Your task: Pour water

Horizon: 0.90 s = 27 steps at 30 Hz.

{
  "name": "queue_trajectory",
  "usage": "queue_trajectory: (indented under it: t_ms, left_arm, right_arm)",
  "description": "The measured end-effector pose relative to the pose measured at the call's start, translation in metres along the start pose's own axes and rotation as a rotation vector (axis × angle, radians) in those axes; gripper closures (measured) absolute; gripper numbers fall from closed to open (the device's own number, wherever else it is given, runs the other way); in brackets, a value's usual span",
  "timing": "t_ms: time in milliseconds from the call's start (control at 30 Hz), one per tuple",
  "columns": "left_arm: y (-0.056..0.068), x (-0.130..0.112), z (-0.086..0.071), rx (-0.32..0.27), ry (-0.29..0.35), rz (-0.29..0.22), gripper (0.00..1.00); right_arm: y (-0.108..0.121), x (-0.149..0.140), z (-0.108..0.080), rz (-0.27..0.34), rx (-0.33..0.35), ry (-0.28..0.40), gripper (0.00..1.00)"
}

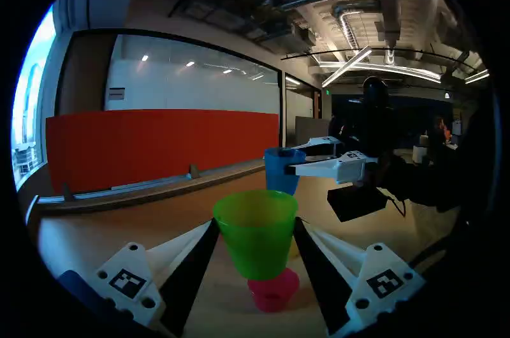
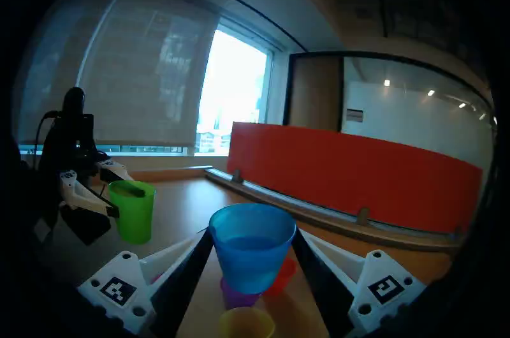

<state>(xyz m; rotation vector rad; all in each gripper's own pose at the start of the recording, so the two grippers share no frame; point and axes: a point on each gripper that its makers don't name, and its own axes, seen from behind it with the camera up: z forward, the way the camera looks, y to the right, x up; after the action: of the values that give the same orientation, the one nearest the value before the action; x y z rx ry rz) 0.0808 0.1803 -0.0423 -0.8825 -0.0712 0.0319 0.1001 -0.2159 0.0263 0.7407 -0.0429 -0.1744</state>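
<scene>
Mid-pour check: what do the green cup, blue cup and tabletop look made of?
The green cup looks like smooth translucent plastic: light glows through its wall. The blue cup seems the same plastic: a liquid line shows through its side. The tabletop looks like wood or wood-look laminate, tan with a soft sheen; which one is unclear.

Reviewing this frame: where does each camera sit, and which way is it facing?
Left gripper view: rides the left gripper, looking along its own fingers past the green cup toward the red partition.
Right gripper view: rides the right gripper, looking along its fingers past the blue cup toward the window.
Shared: both cups, the red partition; each shows the other gripper farther off.
</scene>
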Motion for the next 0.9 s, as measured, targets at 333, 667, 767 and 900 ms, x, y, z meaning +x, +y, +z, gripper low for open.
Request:
queue_trajectory:
  t_ms: [333, 667, 767, 900]
  left_arm:
    - [0.004, 0.002, -0.001, -0.006, -0.001, 0.008, 0.17]
    - [0.008, -0.001, 0.001, -0.022, -0.010, 0.017, 0.17]
    - [0.009, -0.002, 0.002, -0.027, -0.014, 0.022, 0.17]
    - [0.011, -0.003, 0.003, -0.035, -0.015, 0.023, 0.17]
  right_arm:
    - [-0.013, 0.005, -0.002, -0.042, 0.045, -0.014, 0.09]
    - [-0.032, 0.011, 0.002, -0.108, 0.123, -0.033, 0.09]
    - [-0.037, 0.012, 0.004, -0.144, 0.143, -0.042, 0.09]
    - [-0.045, 0.014, 0.007, -0.190, 0.165, -0.053, 0.09]
